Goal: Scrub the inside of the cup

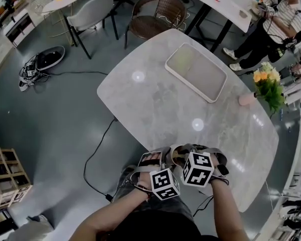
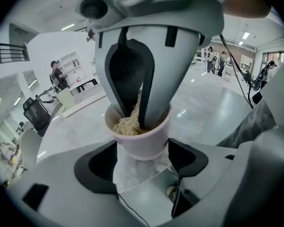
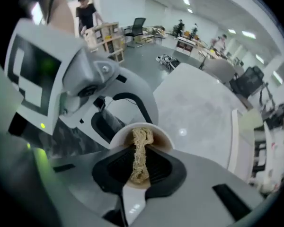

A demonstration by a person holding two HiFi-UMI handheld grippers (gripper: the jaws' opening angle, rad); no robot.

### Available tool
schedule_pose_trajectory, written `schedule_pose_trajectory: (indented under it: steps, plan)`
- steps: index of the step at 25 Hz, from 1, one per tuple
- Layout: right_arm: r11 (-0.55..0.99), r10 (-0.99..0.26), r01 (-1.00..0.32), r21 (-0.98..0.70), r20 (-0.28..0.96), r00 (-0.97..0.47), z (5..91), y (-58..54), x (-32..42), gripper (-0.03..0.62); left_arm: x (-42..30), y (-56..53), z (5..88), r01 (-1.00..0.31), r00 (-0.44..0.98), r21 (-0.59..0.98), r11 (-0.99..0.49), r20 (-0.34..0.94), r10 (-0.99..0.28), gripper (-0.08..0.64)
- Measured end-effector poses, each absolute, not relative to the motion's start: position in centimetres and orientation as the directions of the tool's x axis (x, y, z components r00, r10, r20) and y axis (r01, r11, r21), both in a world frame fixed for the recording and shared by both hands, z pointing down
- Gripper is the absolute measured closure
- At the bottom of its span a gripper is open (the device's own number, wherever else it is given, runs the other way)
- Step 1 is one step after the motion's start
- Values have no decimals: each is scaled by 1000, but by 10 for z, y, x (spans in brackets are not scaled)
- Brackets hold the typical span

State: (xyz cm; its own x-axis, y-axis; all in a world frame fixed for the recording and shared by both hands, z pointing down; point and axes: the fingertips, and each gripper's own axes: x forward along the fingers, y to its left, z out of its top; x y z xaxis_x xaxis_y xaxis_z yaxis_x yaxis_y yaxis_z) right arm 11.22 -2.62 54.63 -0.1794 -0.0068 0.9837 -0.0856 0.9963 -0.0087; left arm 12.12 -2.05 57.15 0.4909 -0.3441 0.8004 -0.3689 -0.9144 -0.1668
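The pink cup [image 2: 142,143] hangs at the near edge of the marble table [image 1: 155,99], clamped at its sides by the left gripper [image 2: 142,161], which slants downward. The right gripper [image 3: 138,167] points straight down into the cup, its jaws pinched narrow on a tan fibrous scrubber [image 3: 139,145]. A shallow tray [image 1: 188,83] lies farther off.
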Motion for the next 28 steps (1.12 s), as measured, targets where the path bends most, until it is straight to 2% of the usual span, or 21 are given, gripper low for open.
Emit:
schedule_pose_trajectory:
  steps: [3,5,13,18,28]
  plan:
    - [949,126,-254,-186,963,-237,542,-21,110,532,121,-20,575,-370,487,-160,-915,805,-338,215]
    - [908,166,-329,-259,945,-283,537,-21,109,532,121,-20,576,-366,486,-163,-916,806,-338,213]
    - [803,96,-477,-357,867,-489,498,-29,111,532,121,-24,573,-285,531,-160,-945,795,-295,215]
    - [769,-4,-532,-355,829,-560,474,-34,117,532,122,-27,574,-261,532,-155,-953,800,-276,215]
    - [695,-362,-694,-190,741,-565,430,-34,150,532,107,-29,570,-280,570,-94,-955,784,-244,213]
